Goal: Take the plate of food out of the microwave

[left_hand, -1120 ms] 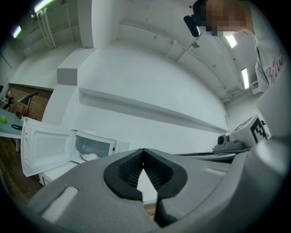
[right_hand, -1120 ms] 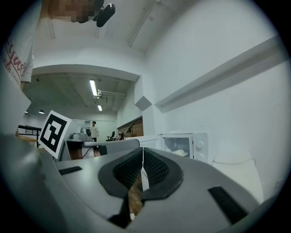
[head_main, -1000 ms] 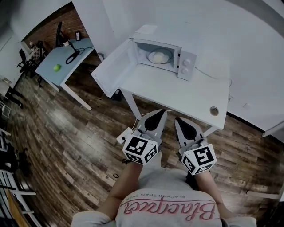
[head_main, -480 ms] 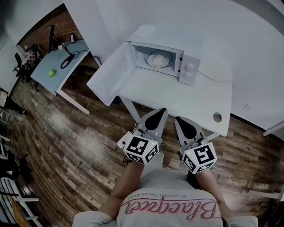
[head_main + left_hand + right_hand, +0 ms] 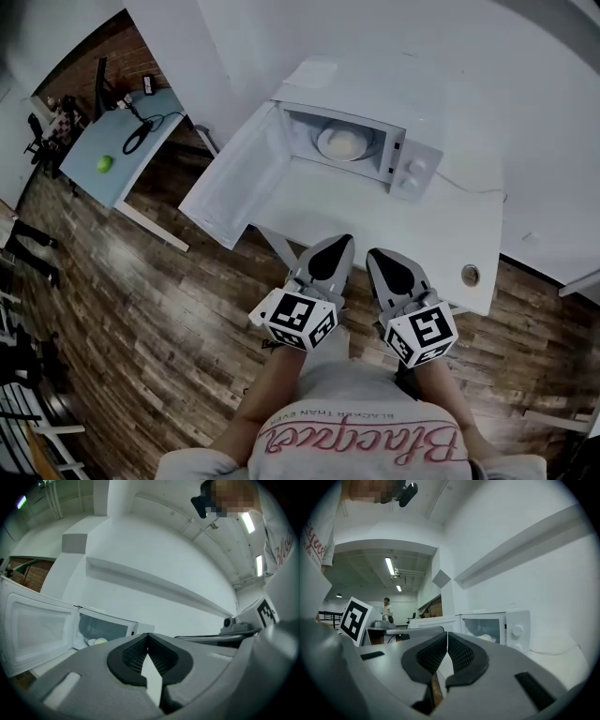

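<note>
A white microwave (image 5: 412, 161) stands at the back of a white table (image 5: 319, 208) with its door (image 5: 230, 183) swung wide open to the left. Inside sits a plate of pale food (image 5: 341, 143), also visible in the left gripper view as the plate (image 5: 97, 641) and in the right gripper view as the food (image 5: 487, 638). My left gripper (image 5: 339, 246) and right gripper (image 5: 377, 256) hover side by side at the table's near edge, well short of the microwave. Both are shut with nothing between their jaws.
A blue side table (image 5: 117, 141) at the left carries a green ball (image 5: 104, 163) and a black cable. Wooden floor lies below. The white table has a round cable hole (image 5: 470, 275) at its right. A person (image 5: 386, 607) stands far off in the room.
The view has moved closer to the table and microwave, which now sit lower and nearer in the head view. Both grippers stay shut, side by side.
</note>
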